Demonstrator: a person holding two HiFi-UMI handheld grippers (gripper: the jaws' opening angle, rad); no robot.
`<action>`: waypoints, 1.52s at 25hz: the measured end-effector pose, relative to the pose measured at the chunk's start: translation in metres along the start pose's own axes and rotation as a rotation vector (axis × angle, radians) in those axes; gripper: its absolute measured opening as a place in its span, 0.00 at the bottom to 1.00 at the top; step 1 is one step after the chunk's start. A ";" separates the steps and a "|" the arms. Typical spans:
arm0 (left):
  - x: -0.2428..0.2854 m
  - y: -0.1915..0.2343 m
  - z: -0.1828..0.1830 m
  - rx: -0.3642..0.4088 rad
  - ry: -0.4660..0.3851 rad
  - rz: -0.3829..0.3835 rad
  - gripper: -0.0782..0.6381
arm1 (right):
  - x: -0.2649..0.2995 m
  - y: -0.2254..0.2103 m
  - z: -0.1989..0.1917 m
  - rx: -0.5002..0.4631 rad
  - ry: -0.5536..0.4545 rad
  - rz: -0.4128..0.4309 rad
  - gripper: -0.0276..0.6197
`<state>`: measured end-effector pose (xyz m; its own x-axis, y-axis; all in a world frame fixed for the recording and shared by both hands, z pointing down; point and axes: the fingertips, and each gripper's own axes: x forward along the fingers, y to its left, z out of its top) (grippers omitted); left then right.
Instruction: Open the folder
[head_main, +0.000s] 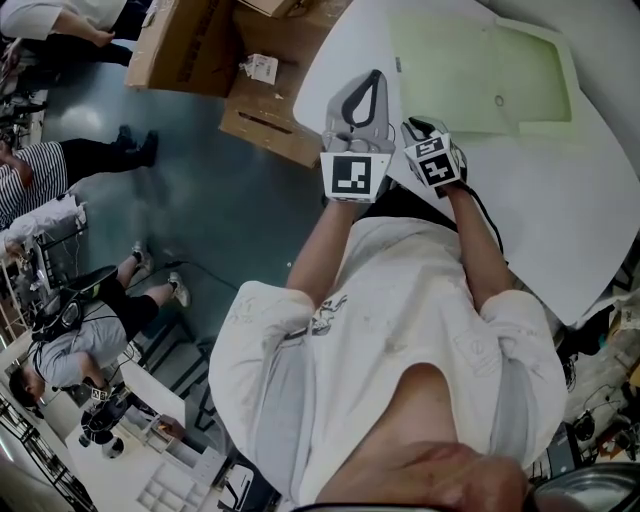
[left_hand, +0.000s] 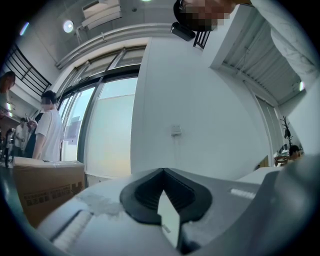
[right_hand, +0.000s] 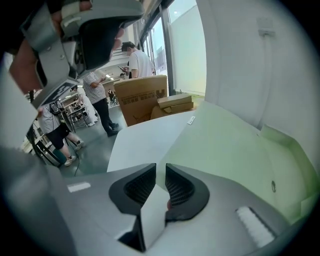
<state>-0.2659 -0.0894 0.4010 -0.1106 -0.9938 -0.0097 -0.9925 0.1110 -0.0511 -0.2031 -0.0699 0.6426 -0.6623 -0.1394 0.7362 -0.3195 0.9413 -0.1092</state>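
Grey plastic left tool (left_hand: 162, 172) was clenched on nothing and pointed level, apparently kept idle. Beside it, the matching right tool (right_hand: 160, 167) tilted downward, its ribbed pads a slit apart with nothing between them. Ahead of the right tool, the pale green translucent plastic folder (right_hand: 235, 150) lay flat on the white desk (head_main: 600, 190) with its cover spread, so the opening looked finished. Only the head view showed both tools held near the person's chest, well apart from the folder. The left gripper view missed the folder, showing a brown cardboard box (left_hand: 47, 190) instead.
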 end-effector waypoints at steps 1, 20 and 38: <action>0.001 -0.002 0.001 -0.001 -0.001 -0.003 0.10 | -0.005 -0.001 0.003 0.004 -0.011 -0.005 0.14; 0.012 -0.029 0.007 0.017 -0.021 -0.076 0.10 | -0.089 -0.048 0.055 0.042 -0.289 -0.199 0.15; 0.030 -0.069 0.016 0.019 -0.027 -0.162 0.10 | -0.138 -0.086 0.053 0.101 -0.391 -0.319 0.16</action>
<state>-0.2001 -0.1269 0.3878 0.0522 -0.9983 -0.0271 -0.9960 -0.0501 -0.0735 -0.1201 -0.1476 0.5147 -0.7189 -0.5375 0.4406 -0.5979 0.8015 0.0022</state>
